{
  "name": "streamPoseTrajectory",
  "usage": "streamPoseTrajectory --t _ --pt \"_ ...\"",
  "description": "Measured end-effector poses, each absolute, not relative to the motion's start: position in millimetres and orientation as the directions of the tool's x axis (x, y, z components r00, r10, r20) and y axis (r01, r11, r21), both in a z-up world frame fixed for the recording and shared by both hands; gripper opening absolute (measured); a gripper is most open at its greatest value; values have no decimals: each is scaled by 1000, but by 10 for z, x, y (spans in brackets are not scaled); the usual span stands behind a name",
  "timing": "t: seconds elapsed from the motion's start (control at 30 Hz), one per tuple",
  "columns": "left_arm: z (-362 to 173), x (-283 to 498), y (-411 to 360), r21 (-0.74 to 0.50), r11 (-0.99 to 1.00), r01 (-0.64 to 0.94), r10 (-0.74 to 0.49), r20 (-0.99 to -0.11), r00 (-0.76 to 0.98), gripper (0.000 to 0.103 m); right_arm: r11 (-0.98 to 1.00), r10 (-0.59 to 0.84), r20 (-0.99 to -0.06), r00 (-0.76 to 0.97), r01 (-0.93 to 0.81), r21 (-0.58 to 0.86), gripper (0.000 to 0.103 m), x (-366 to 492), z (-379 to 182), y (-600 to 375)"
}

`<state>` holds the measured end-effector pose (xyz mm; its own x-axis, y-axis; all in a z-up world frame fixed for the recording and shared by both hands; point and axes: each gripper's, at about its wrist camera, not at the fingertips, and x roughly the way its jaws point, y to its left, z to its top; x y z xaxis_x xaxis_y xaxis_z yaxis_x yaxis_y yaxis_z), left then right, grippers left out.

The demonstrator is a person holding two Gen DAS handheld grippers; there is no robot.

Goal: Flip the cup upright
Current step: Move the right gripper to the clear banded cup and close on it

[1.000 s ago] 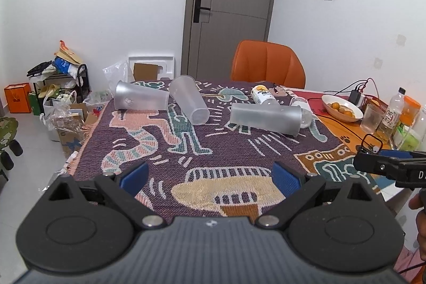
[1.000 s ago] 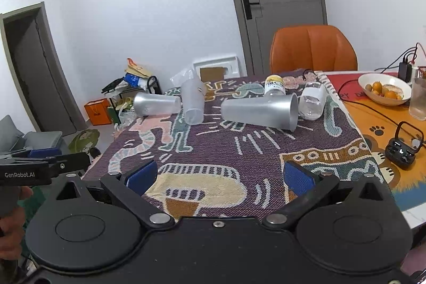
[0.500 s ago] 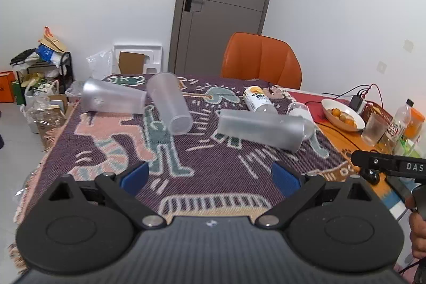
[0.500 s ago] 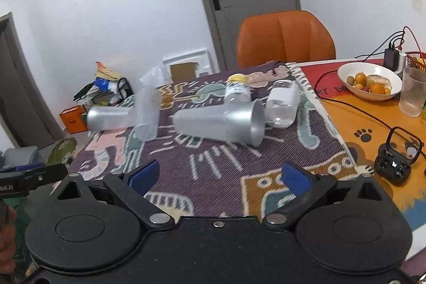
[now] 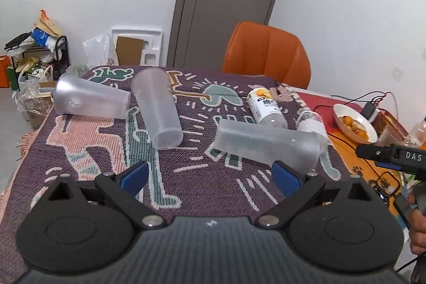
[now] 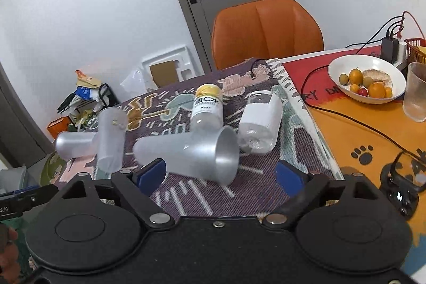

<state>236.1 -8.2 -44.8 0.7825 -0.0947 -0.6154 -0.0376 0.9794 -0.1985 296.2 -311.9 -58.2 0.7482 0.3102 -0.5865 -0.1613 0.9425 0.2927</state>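
Observation:
Three frosted plastic cups lie on their sides on the patterned purple cloth (image 5: 186,185). The nearest cup (image 5: 266,144) lies with its mouth to the right; in the right wrist view it (image 6: 191,155) sits just beyond my right gripper (image 6: 221,175), which is open and empty, mouth facing me. The middle cup (image 5: 158,108) and the left cup (image 5: 90,99) lie farther back; both show in the right wrist view, middle (image 6: 110,140) and left (image 6: 76,145). My left gripper (image 5: 210,175) is open and empty, above the cloth in front of the cups.
Two bottles lie on the cloth behind the nearest cup: a yellow-capped one (image 6: 207,104) and a clear one (image 6: 261,121). A fruit bowl (image 6: 367,79), a glass (image 6: 416,92), cables and a black earbud case (image 6: 402,193) sit on the orange mat at right. An orange chair (image 6: 266,28) stands behind.
Both grippers have moved forward toward the cups, which now appear larger and closer. The right gripper has closed in on the nearest cup. No cup has moved.

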Motion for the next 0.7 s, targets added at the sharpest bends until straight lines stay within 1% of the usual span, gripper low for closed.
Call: streamPoseTrajectory --t 0.33,0.5,0.7 --pt "-636 2886 -99 -217 973 -84 -78 -647 758 98 940 308 -611 730 -132 316 90 3638 -749 -3193" --pt "-799 3109 -75 -239 963 -126 -71 -673 737 98 942 300 -640 707 -115 315 89 3985 -906 -3189" --pt "-958 3263 -122 -236 962 -136 -66 -687 723 98 946 289 -660 693 -99 310 89 4260 -1071 -3204"
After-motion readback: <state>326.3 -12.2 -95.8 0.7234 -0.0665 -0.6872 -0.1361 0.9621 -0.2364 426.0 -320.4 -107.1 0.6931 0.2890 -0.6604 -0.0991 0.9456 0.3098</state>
